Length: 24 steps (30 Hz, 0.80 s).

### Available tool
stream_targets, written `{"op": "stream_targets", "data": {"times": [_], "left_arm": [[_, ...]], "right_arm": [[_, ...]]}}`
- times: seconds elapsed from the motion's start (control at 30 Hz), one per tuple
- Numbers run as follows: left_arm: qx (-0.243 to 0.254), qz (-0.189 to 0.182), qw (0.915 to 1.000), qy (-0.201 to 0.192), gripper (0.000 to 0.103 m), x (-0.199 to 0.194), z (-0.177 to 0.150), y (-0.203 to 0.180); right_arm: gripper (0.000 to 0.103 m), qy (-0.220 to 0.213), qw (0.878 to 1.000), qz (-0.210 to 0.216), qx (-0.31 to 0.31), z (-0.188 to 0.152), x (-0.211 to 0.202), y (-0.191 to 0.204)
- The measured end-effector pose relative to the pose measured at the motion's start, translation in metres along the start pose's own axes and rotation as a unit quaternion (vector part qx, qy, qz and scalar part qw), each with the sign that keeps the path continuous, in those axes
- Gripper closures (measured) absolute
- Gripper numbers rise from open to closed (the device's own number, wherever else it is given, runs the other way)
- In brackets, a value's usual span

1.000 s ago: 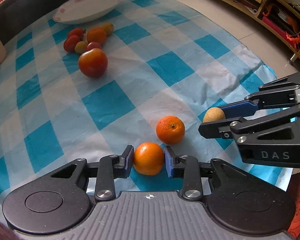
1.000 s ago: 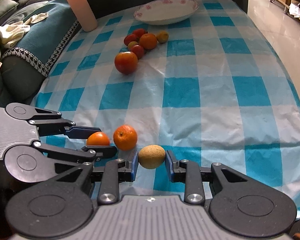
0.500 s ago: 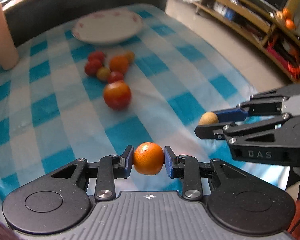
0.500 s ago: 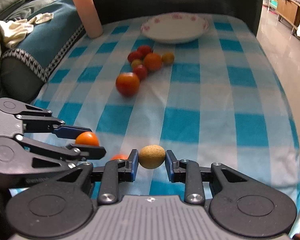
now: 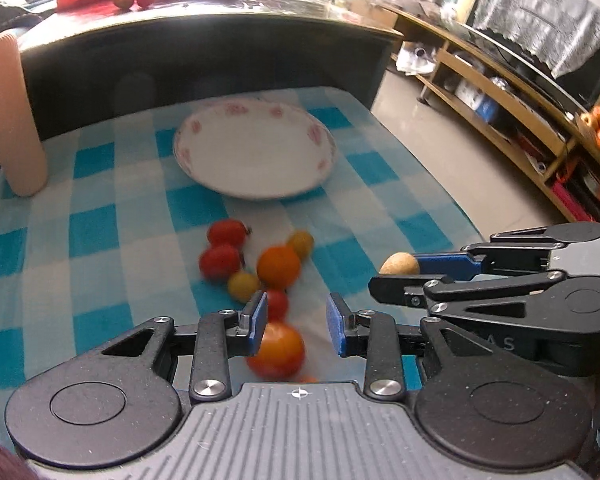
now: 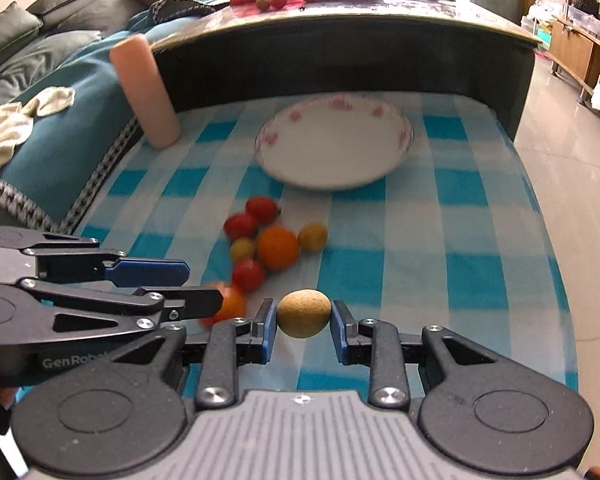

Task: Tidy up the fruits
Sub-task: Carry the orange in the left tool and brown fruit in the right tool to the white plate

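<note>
My right gripper [image 6: 304, 318] is shut on a tan round fruit [image 6: 304, 313] and holds it above the checked cloth; the fruit also shows in the left wrist view [image 5: 399, 264]. My left gripper [image 5: 296, 322] is open and holds nothing. A large red-orange tomato [image 5: 277, 350] lies blurred below its jaws, and shows in the right wrist view [image 6: 230, 305]. A cluster of small tomatoes and an orange [image 5: 278, 266] lies ahead. A white flowered plate [image 5: 255, 152] sits empty beyond the cluster.
A pink cylinder [image 5: 10, 116] stands at the far left of the table. A dark sofa back [image 6: 340, 52] bounds the far edge. The table's right edge drops to the tiled floor [image 6: 572, 168], with a wooden shelf unit [image 5: 512, 108] beyond.
Both grippers moved forward toward the plate. The left gripper opened and no longer holds the orange. The right gripper still holds the tan fruit.
</note>
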State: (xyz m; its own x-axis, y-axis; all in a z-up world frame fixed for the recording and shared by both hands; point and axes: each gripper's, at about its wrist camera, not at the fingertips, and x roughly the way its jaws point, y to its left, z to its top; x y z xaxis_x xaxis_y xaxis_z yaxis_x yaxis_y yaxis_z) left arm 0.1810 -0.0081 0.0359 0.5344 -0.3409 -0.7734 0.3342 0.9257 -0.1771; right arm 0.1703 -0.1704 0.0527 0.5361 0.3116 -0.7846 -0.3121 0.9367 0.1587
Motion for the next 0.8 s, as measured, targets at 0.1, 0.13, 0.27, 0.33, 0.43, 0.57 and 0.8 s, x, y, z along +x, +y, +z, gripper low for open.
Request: {"op": "stream_targets", "data": {"times": [0.1,0.13,0.27,0.33,0.43,0.57,0.8], "left_arm": [[-0.014,-0.004,0.9998,0.012,0.062,0.005,-0.002,0.008],[-0.016,-0.006,0.9997,0.019,0.062,0.006,-0.006,0.009],[-0.004,-0.009,0.9981,0.060,0.062,0.003,-0.034,0.005],[-0.005,-0.016,0.9963,0.084,0.059,0.001,-0.050,0.002],[0.011,-0.034,0.9940,0.103,0.048,0.002,-0.061,-0.009],[0.040,-0.039,0.9910,0.122,0.045,0.012,-0.068,-0.025],[0.070,-0.020,0.9900,0.121,0.052,0.016,-0.073,-0.034]], "right_arm": [[0.060,-0.011,1.000,-0.002,0.000,0.014,0.005,-0.004],[0.060,-0.013,1.000,-0.002,0.003,0.017,0.006,-0.005],[0.060,-0.004,1.000,0.001,0.008,0.014,0.008,-0.011],[0.060,0.004,1.000,0.005,0.007,0.009,0.009,-0.012],[0.060,0.012,1.000,0.010,0.002,0.004,0.009,-0.010],[0.060,0.012,1.000,0.012,-0.002,0.002,0.008,-0.006],[0.060,0.017,1.000,0.009,-0.004,0.000,0.008,-0.006]]}}
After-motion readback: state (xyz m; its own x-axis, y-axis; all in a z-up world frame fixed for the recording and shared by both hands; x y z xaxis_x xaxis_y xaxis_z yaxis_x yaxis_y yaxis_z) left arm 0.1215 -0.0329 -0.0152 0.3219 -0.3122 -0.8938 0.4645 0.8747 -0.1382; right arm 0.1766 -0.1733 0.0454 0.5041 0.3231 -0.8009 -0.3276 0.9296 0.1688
